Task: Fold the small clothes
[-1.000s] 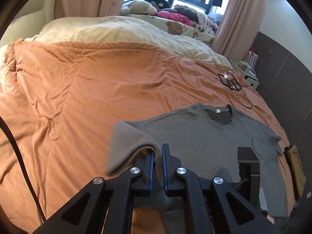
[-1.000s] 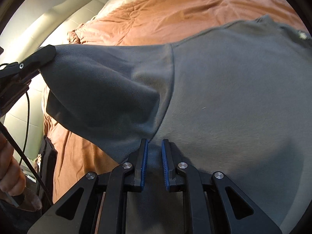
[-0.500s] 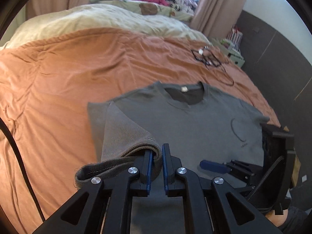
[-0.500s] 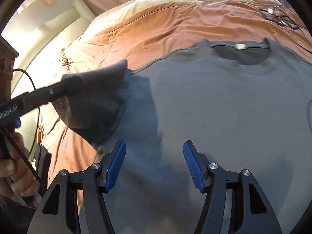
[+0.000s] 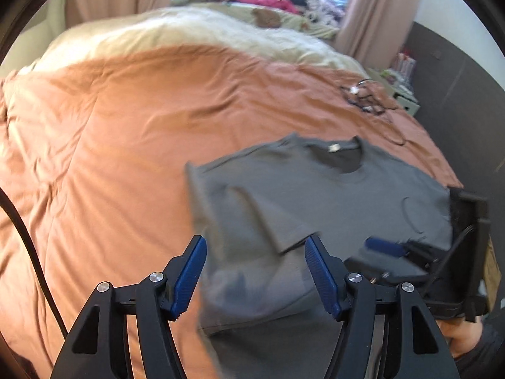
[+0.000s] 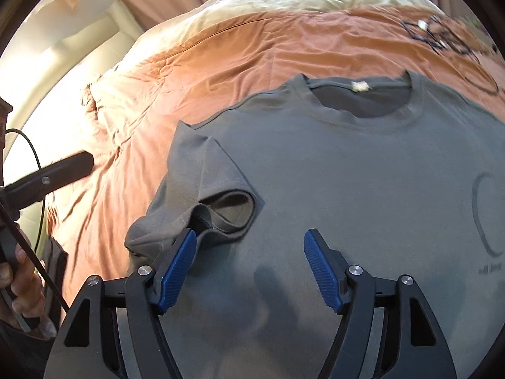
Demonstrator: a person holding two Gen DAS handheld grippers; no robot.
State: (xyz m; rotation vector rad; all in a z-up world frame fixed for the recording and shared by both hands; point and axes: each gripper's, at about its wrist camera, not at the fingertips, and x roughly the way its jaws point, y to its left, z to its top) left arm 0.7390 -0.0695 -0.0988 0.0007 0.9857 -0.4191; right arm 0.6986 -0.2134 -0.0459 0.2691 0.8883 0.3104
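Grey T-shirt (image 6: 347,170) on rumpled orange duvet (image 5: 126,145)

Sunlit bed (image 5: 126,132) under orange duvet, beige curtains (image 5: 378,15) behind.

Each gripper, the left gripper (image 5: 255,271) and the right gripper (image 6: 249,265), was a matte black frame of angular linkage arms with triangular cut-outs, joined by round silver screws. Its fingers carried ribbed blue pads (image 6: 322,271). A thin black cable (image 6: 34,164) ran by the hand (image 6: 19,281) on the left handle, and a dark sleeve (image 5: 486,347) showed at the other hand.
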